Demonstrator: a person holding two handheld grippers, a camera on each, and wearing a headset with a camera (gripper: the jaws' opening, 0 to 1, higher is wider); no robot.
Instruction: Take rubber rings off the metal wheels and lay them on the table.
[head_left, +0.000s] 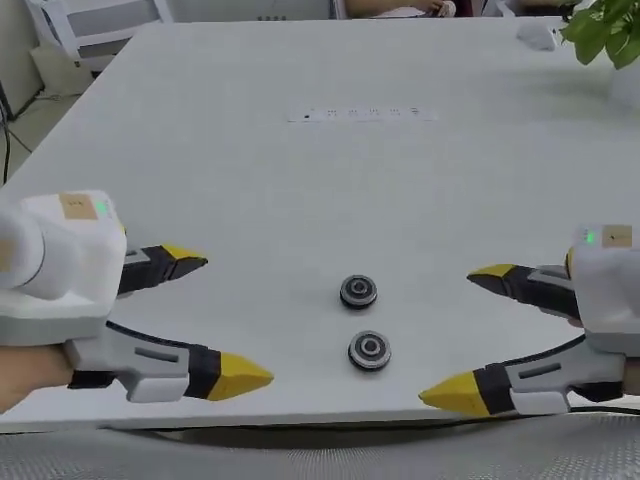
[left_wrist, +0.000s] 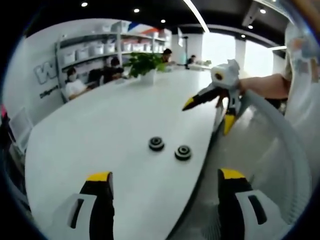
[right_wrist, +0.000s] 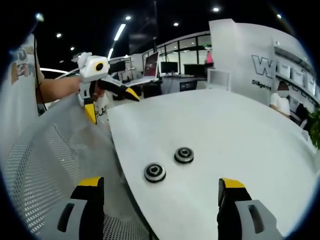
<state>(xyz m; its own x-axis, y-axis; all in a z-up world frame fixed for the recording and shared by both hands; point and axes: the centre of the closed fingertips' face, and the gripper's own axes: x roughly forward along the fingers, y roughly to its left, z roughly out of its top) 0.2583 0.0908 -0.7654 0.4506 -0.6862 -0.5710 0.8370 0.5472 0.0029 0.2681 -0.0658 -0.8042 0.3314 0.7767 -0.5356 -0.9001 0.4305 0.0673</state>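
Two small metal wheels with black rubber rings lie flat near the front edge of the white table: the farther wheel (head_left: 358, 291) (left_wrist: 156, 144) (right_wrist: 184, 155) and the nearer wheel (head_left: 369, 351) (left_wrist: 183, 152) (right_wrist: 154, 172). My left gripper (head_left: 224, 318) (left_wrist: 165, 192) (right_wrist: 107, 102) hovers at the left, its jaws wide apart and holding nothing. At the right, my right gripper (head_left: 462, 332) (right_wrist: 156, 196) (left_wrist: 207, 111) is also open and holds nothing. Both sets of yellow tips point inward at the wheels, a hand's width from them.
The white table (head_left: 300, 180) stretches far back. A green plant (head_left: 605, 30) (left_wrist: 145, 62) stands at the far right corner. A grey mesh chair (right_wrist: 55, 165) (left_wrist: 260, 165) sits by the front edge. People sit at shelves in the background.
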